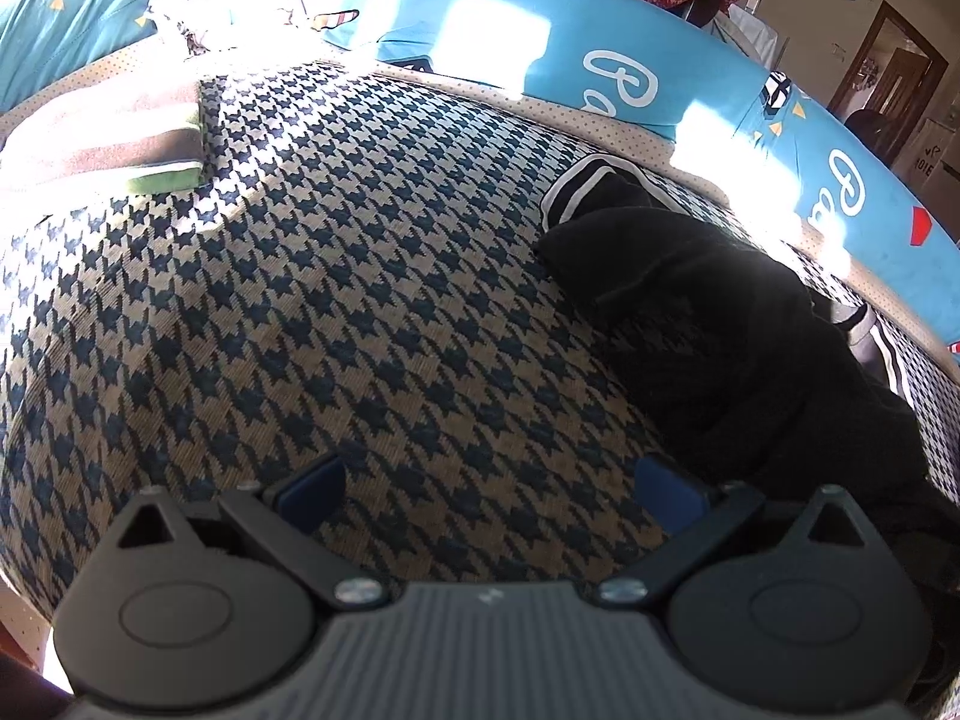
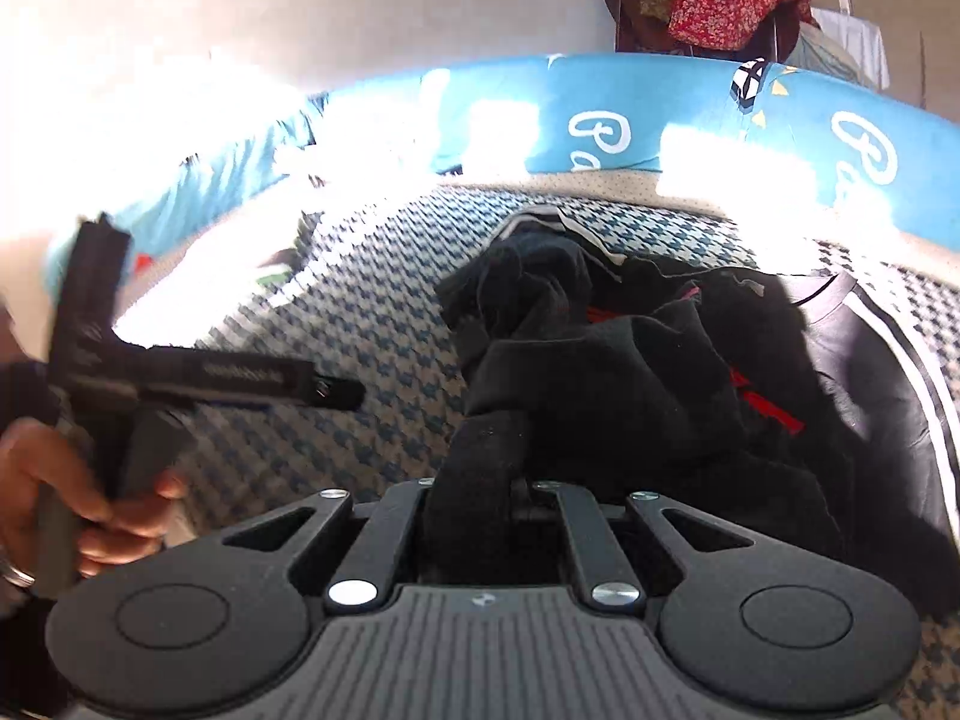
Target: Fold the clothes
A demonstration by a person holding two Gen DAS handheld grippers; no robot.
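Note:
A crumpled black garment (image 1: pixel 708 324) with white stripes lies on the right of the houndstooth blanket (image 1: pixel 360 300). My left gripper (image 1: pixel 489 489) hovers open above bare blanket, just left of the garment, with nothing between its blue pads (image 1: pixel 312 486). In the right wrist view the same black garment (image 2: pixel 630 360), with red marks and a white-striped part, is bunched up. My right gripper (image 2: pixel 480 480) is shut on a fold of it, and the cloth hides the fingertips. The left gripper (image 2: pixel 180 378) shows at the left, held by a hand (image 2: pixel 66 492).
A folded brown and green cloth (image 1: pixel 120 144) lies at the blanket's far left. A blue printed quilt (image 1: pixel 600 60) runs along the bed's far side. A chair piled with red and other clothes (image 2: pixel 720 0) stands behind the bed. A wooden door (image 1: pixel 888 66) is far right.

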